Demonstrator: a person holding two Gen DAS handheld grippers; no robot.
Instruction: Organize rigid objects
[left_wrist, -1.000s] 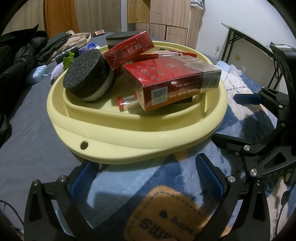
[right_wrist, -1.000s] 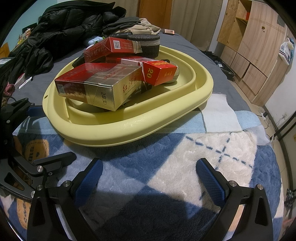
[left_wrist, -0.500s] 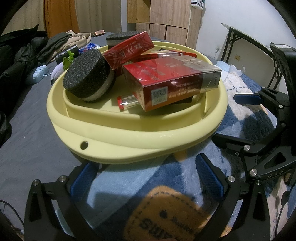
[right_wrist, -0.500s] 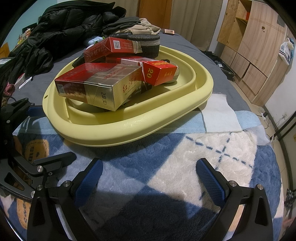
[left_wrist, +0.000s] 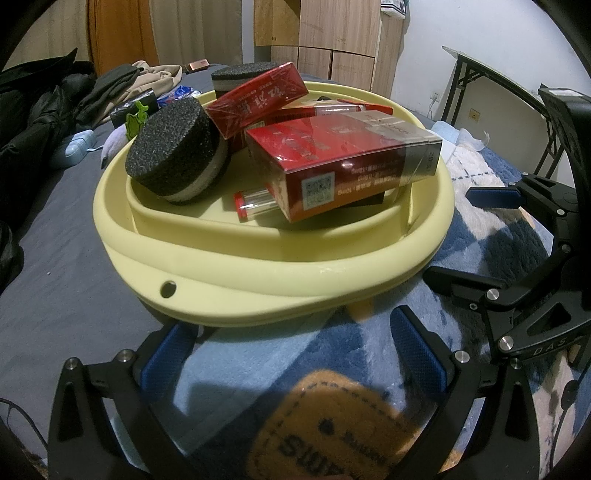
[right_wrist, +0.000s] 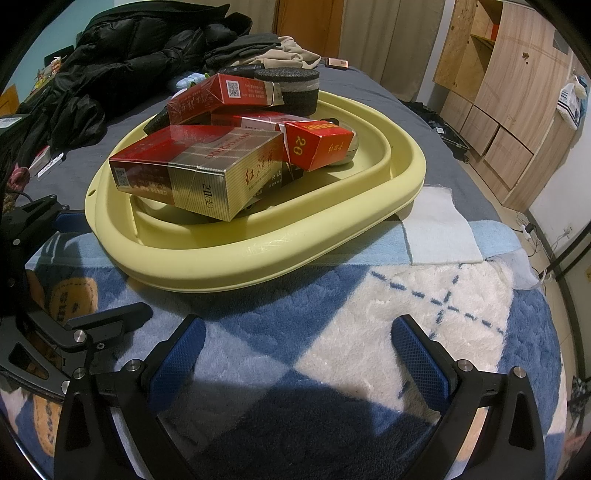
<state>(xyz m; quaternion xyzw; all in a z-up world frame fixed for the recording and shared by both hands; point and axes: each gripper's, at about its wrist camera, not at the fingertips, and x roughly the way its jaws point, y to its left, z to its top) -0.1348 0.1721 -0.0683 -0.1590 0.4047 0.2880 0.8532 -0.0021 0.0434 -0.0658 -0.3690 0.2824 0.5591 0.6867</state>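
The yellow tray (left_wrist: 229, 269) sits on the bed, partly on a fluffy blue and white blanket (right_wrist: 388, 314), and it is piled with hard things. The big red and gold box (right_wrist: 192, 170) lies on top at the near side of the pile, resting flat with a bit of a tilt. Seen from the right gripper (right_wrist: 295, 354), the box is straight ahead and a little to the left, with its long side running left to right. The left gripper (left_wrist: 291, 350) sits just in front of the tray's near rim, and from there the same box is ahead and to the right, with a black round sponge (left_wrist: 173, 151) on the left. Both grippers are wide apart and hold nothing. The left one looks nearer to the tray, so it may be the easier one to reach in first. The box is wide, so grabbing it across its short side looks best.
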